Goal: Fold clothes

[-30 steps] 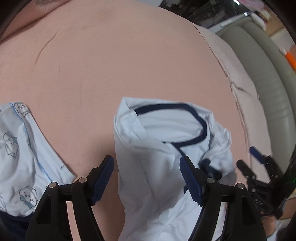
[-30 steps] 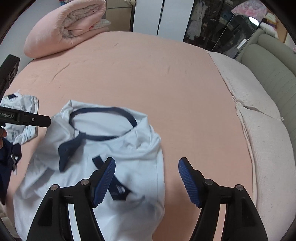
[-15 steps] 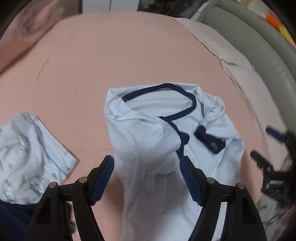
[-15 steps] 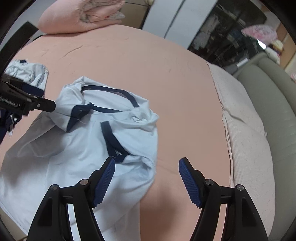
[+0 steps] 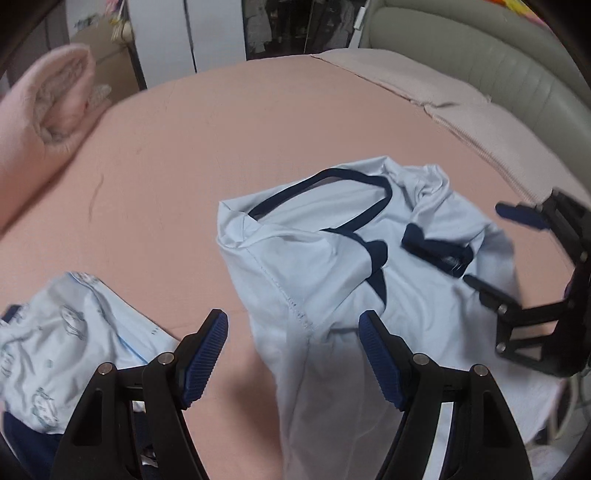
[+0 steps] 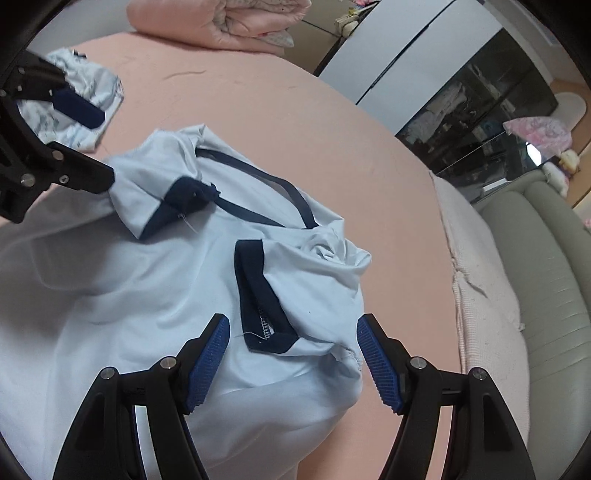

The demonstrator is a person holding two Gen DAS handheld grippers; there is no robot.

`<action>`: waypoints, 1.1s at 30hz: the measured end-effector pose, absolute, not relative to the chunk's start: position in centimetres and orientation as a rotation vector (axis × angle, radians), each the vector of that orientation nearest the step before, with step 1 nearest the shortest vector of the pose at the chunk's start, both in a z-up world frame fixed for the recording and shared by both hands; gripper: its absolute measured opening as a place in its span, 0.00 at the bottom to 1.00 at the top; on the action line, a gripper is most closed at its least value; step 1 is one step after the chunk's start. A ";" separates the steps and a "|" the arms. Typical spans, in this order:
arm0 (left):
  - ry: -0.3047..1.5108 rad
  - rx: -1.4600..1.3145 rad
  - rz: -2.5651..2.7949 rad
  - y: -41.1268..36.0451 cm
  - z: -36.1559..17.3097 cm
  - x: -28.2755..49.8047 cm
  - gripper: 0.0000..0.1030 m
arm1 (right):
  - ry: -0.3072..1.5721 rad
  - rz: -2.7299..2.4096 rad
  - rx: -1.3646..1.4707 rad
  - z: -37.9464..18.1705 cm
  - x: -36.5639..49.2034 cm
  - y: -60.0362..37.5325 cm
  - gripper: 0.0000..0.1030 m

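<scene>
Both grippers have dropped closer to the shirt than a second ago, and more of the room behind the bed now shows. Nearest me, the left gripper hangs with its jaws spread wide, gripping nothing, over the seam of the shirt's left shoulder. The right gripper is likewise released, its blue pads either side of a navy-cuffed sleeve that lies turned in over the chest.

The pale blue shirt lies face up on the pink bed sheet, navy neckband away from me, both sleeves tucked inward, but the body is rumpled and its hem runs off the near edge. I'd judge the sleeves are folded in while the lengthwise fold remains. To the left lies a printed garment, seemingly already folded. Beyond sits a rolled pink quilt.
</scene>
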State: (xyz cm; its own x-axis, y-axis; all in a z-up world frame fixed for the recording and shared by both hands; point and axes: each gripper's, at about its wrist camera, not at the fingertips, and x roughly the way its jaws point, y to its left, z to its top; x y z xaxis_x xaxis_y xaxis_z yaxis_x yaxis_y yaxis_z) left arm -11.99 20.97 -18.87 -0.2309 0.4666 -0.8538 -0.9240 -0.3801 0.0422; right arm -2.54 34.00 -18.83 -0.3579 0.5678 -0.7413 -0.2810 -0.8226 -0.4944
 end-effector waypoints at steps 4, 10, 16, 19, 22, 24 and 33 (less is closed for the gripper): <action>0.779 -0.907 1.822 21.4 -19.5 -11.1 0.70 | -0.445 2.183 -1.368 -19.5 -3.0 33.7 0.69; 0.788 -0.911 1.872 22.0 -20.4 -11.2 0.70 | -0.518 2.182 -1.399 -20.8 -4.1 33.2 0.69; 0.834 -0.784 1.911 22.2 -20.1 -10.3 0.70 | -0.553 2.157 -1.435 -22.2 -5.2 33.6 0.69; 0.882 -0.755 1.897 22.4 -20.6 -9.9 0.70 | -0.537 2.167 -1.454 -22.5 -5.5 33.5 0.68; 0.909 -0.779 1.898 22.5 -21.2 -10.3 0.70 | -0.520 2.178 -1.474 -22.7 -5.7 33.4 0.52; 0.891 -0.799 1.903 22.5 -21.3 -10.7 0.70 | -0.509 2.184 -1.487 -22.9 -5.8 33.3 0.41; 0.975 -0.692 1.916 22.5 -20.8 -10.0 0.70 | -0.518 2.218 -1.508 -22.3 -6.0 33.1 0.29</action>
